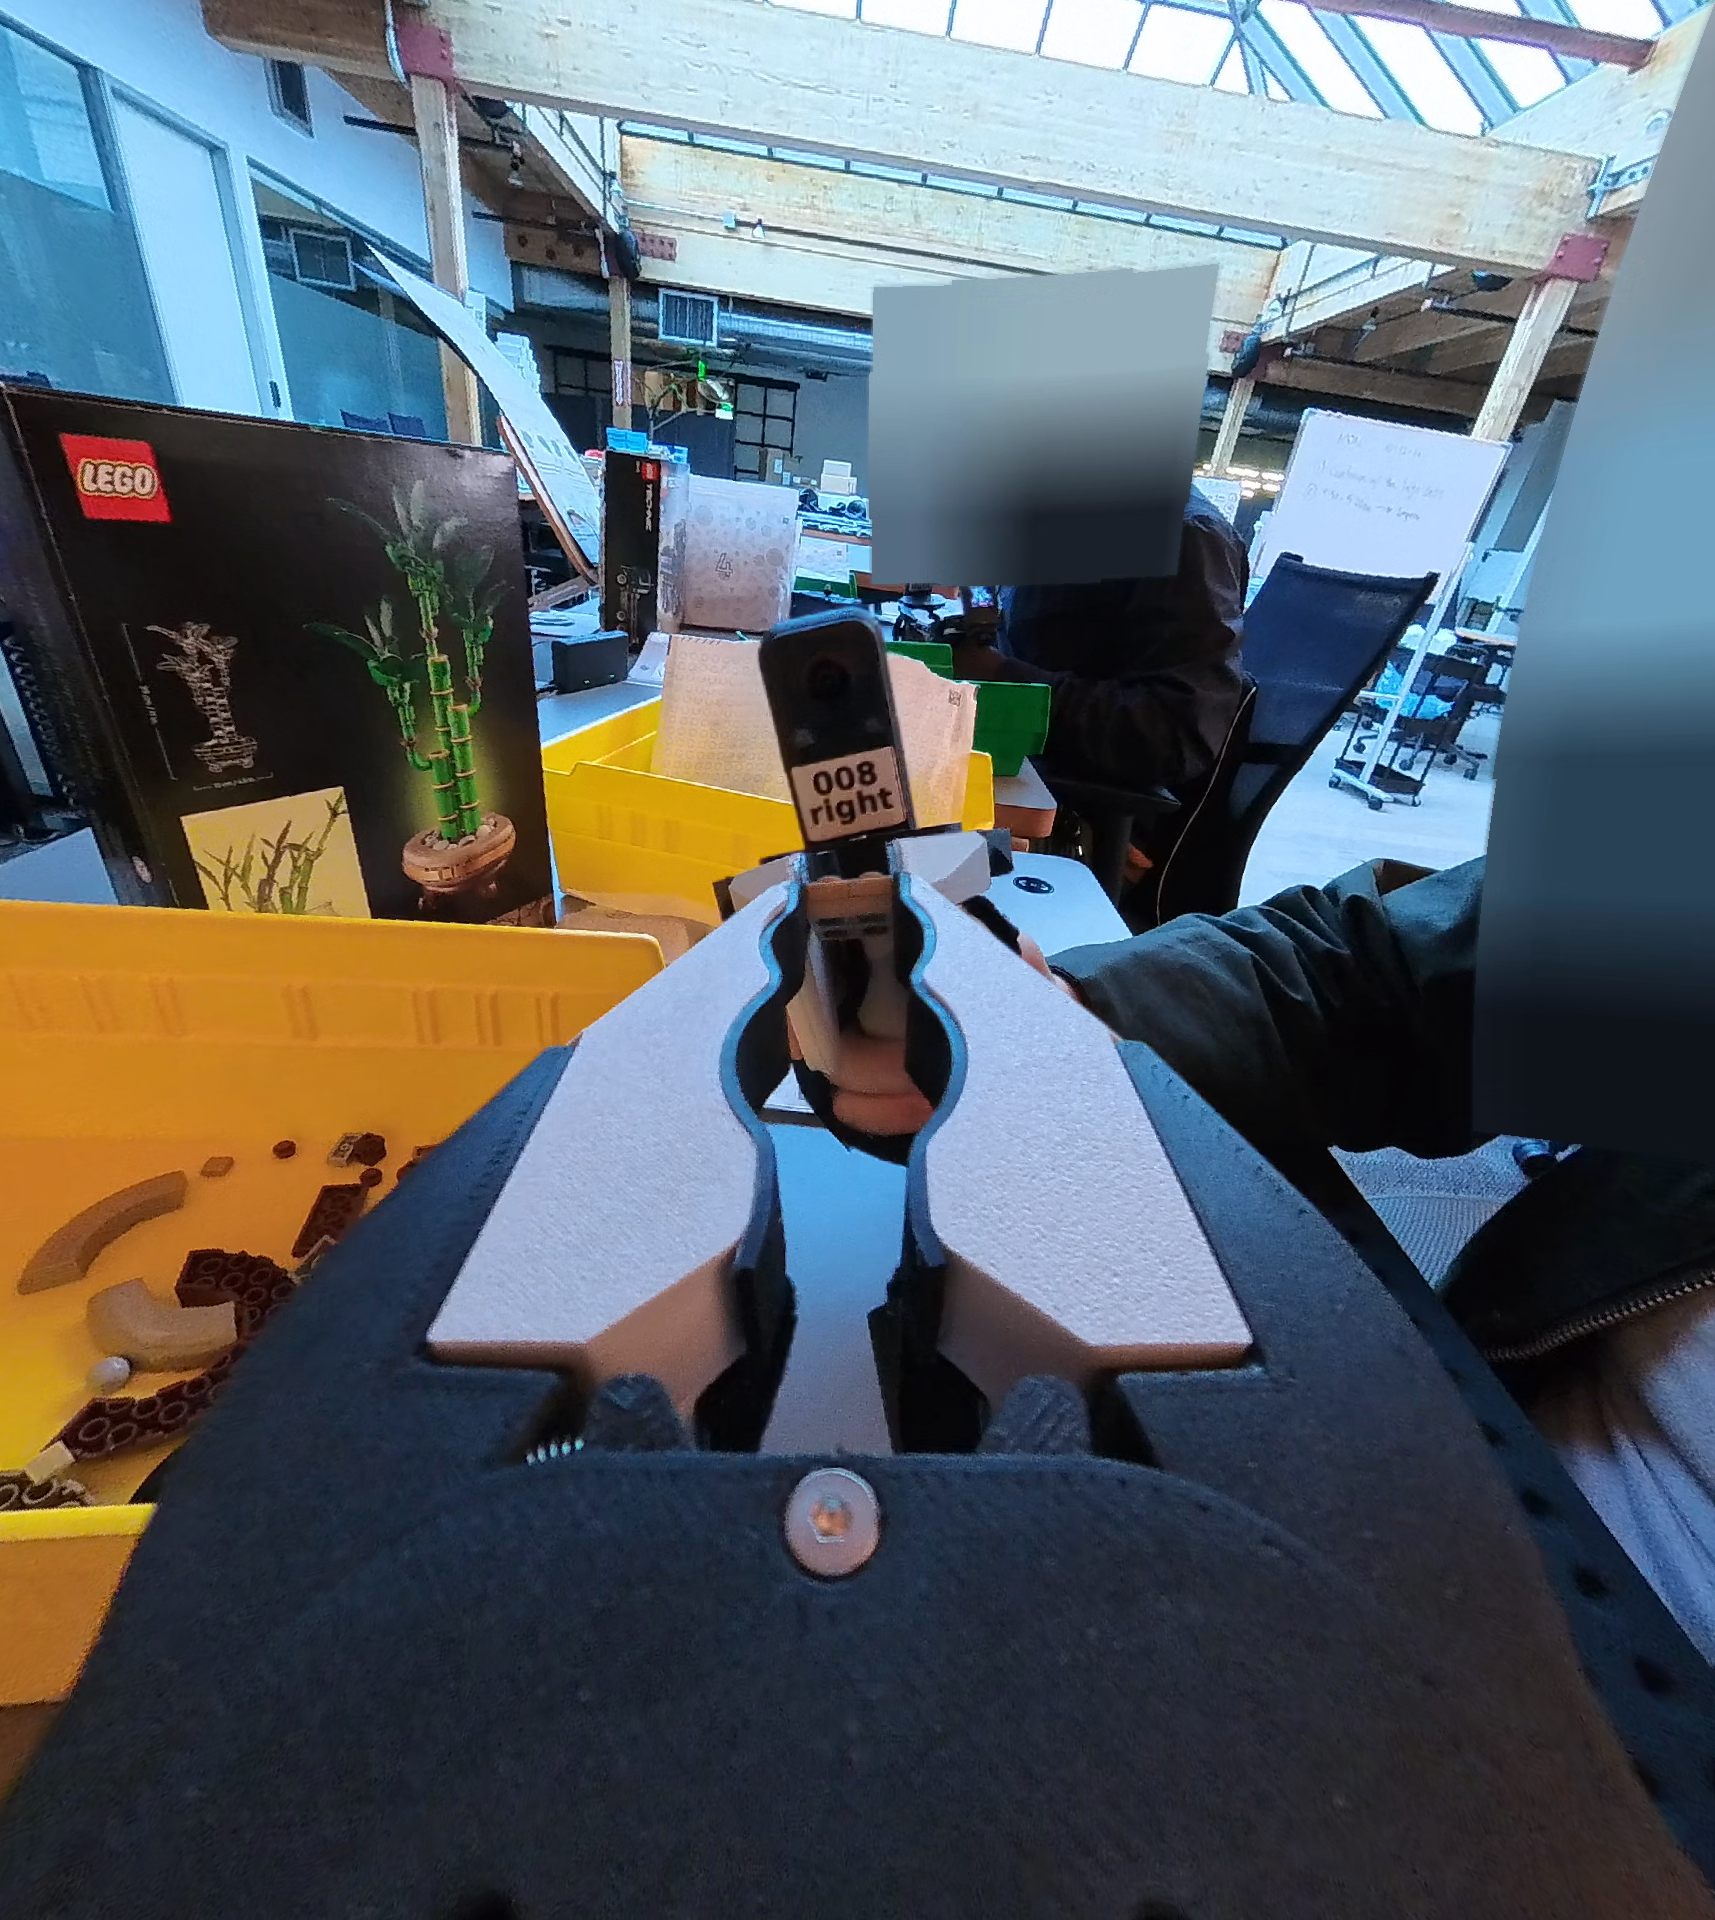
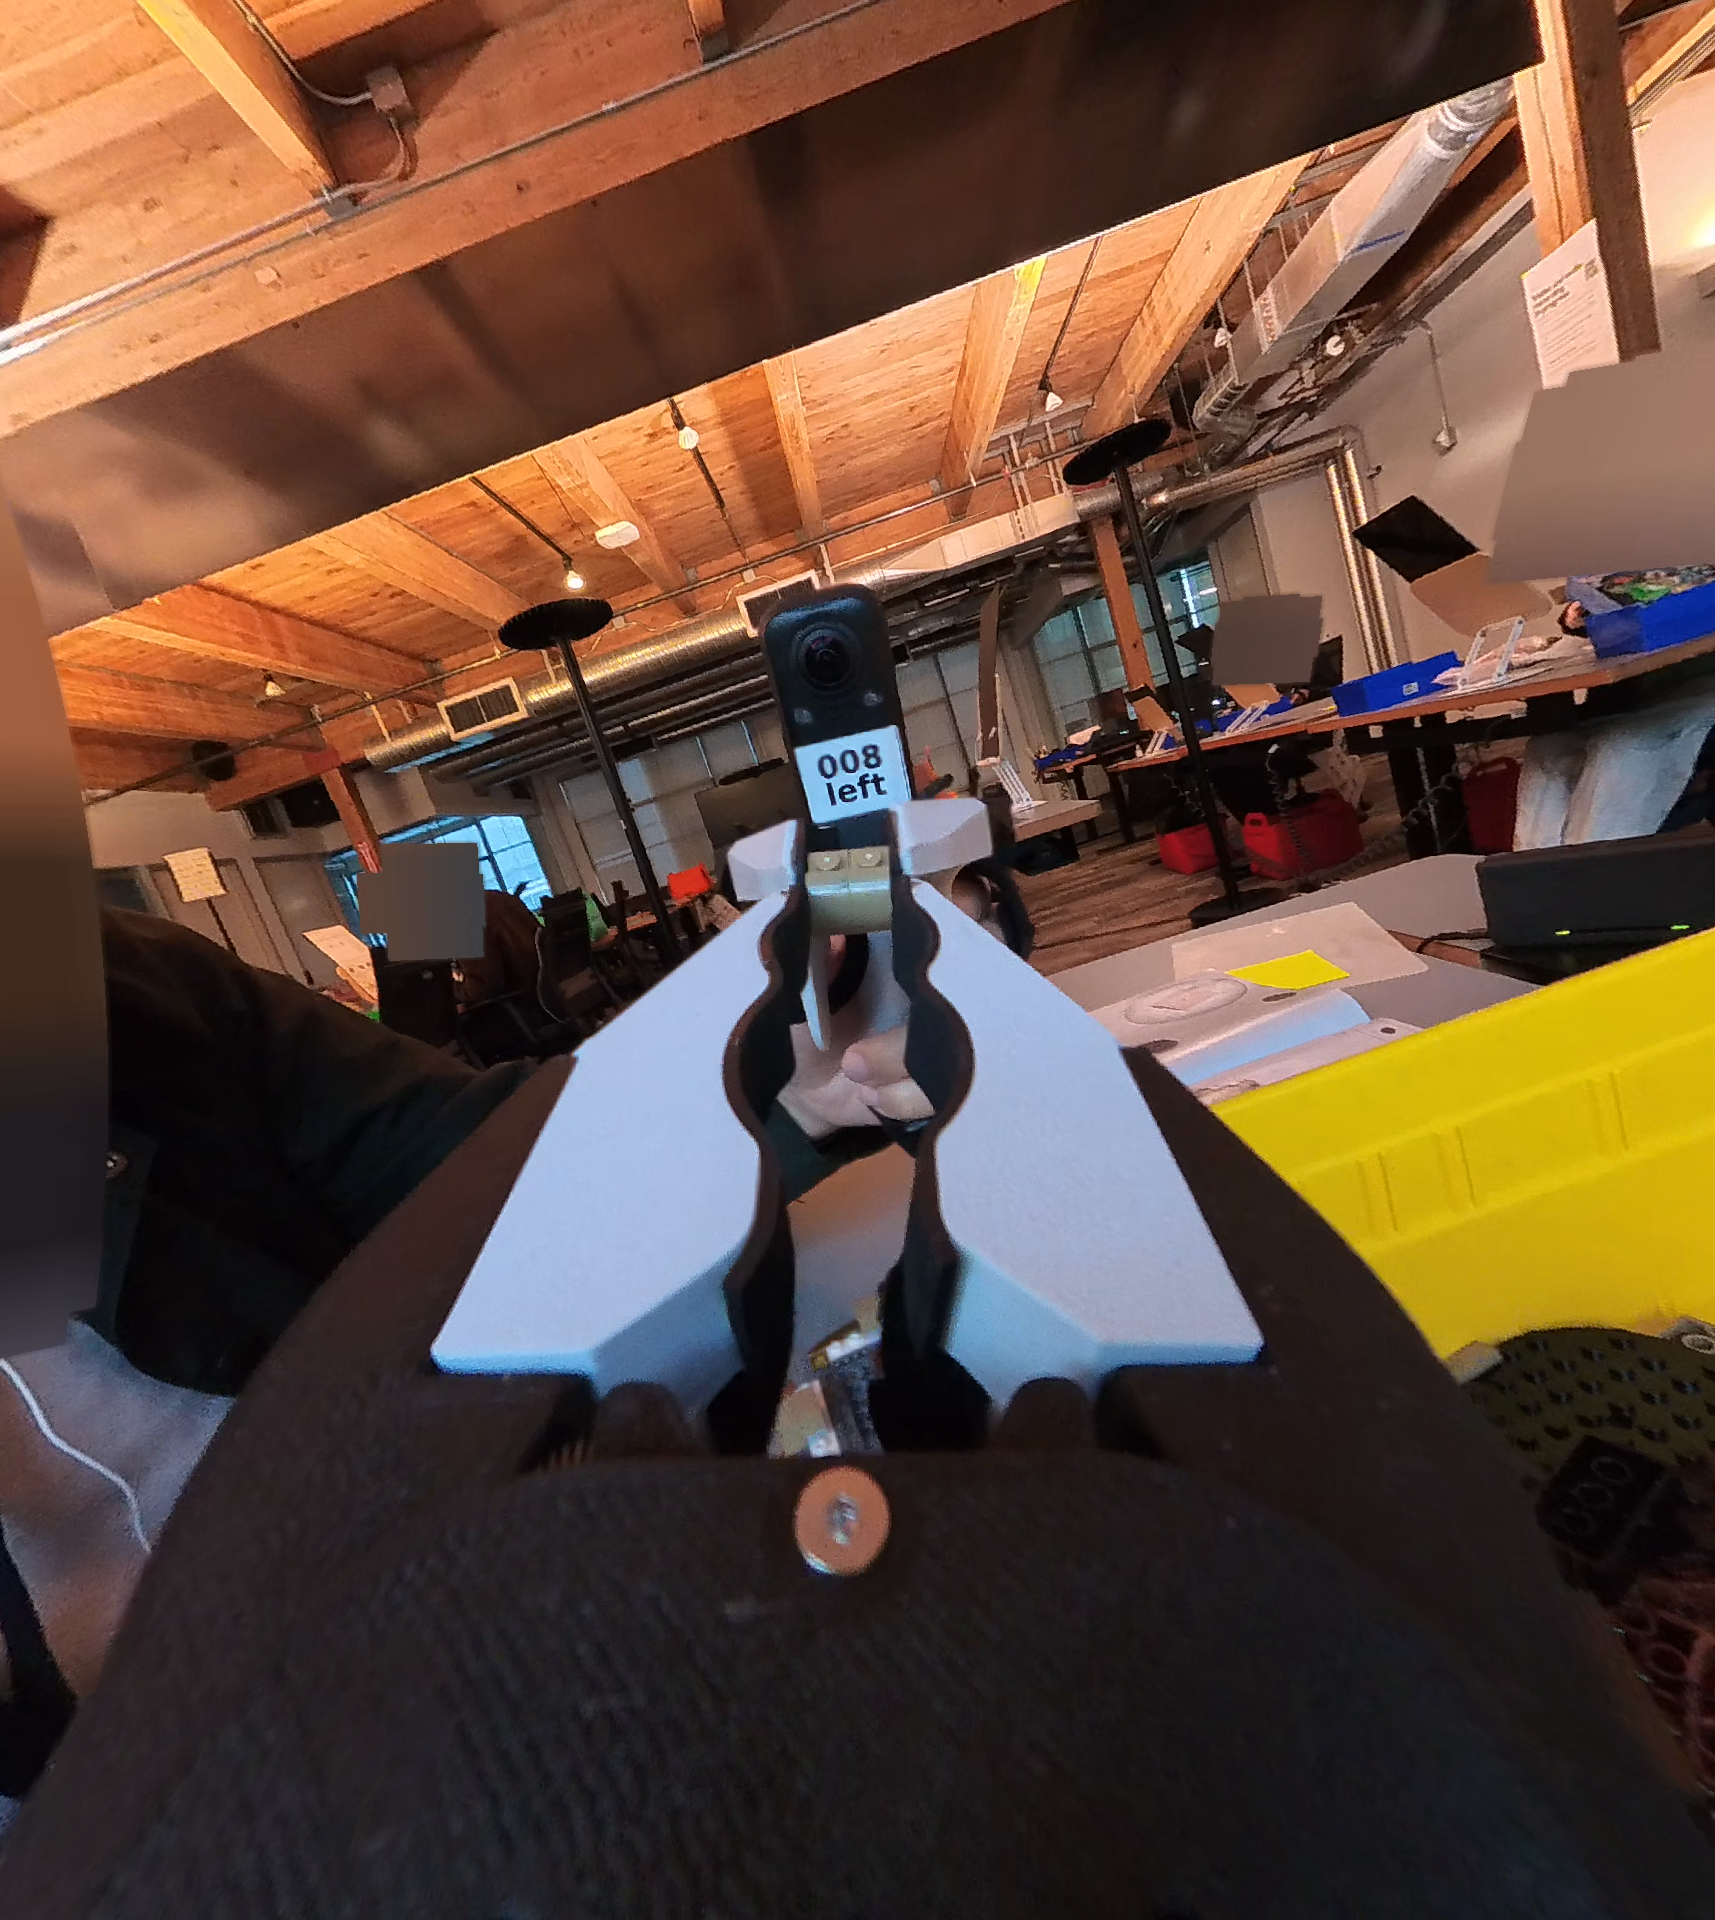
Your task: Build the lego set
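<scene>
Tan lego piece [image 2: 845, 891] is clamped between the tips of both the left gripper [image 1: 845, 902] and right gripper [image 2: 845, 906]. Only the left wrist view shows the yellow bin [image 1: 292, 997] of loose bricks [image 1: 240, 1288] beside it.

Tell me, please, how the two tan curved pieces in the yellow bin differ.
The farther curved piece is a long, thin, darker arc; the nearer curved piece is short, thick and paler. The nearer lies against dark brown bricks; the farther lies apart. Both lie loose in the yellow bin.
</scene>
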